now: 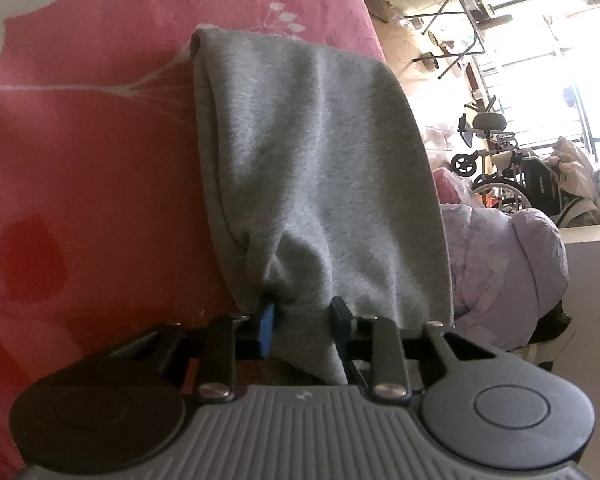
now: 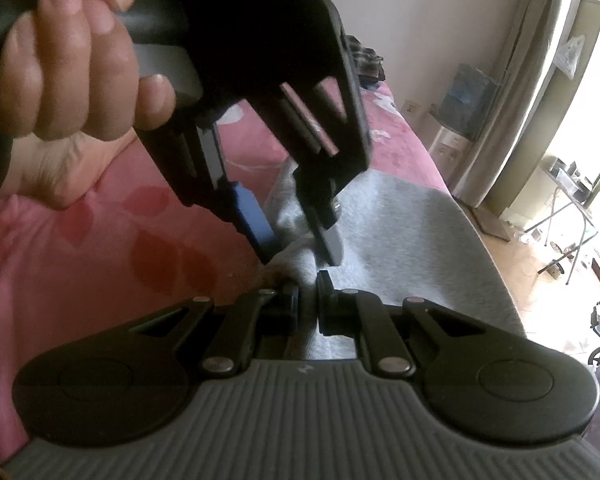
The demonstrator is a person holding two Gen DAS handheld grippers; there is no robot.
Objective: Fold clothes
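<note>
Garment (image 1: 308,152): grey knit cloth, matt, faintly fuzzy. Bedcover (image 1: 80,128), left of frame: pink printed cloth, soft matt nap. Left gripper (image 1: 302,312): matt black plastic, ribbed grey body, shiny metal rivets.

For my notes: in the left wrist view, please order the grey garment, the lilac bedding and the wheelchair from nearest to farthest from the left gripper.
1. Grey garment, between the left gripper fingers.
2. Lilac bedding, right, past the garment.
3. Wheelchair, far right, on the floor.

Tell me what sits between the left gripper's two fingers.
Bunched grey cloth. The left wrist view shows it between the left gripper's fingers; the right wrist view shows the same.
</note>
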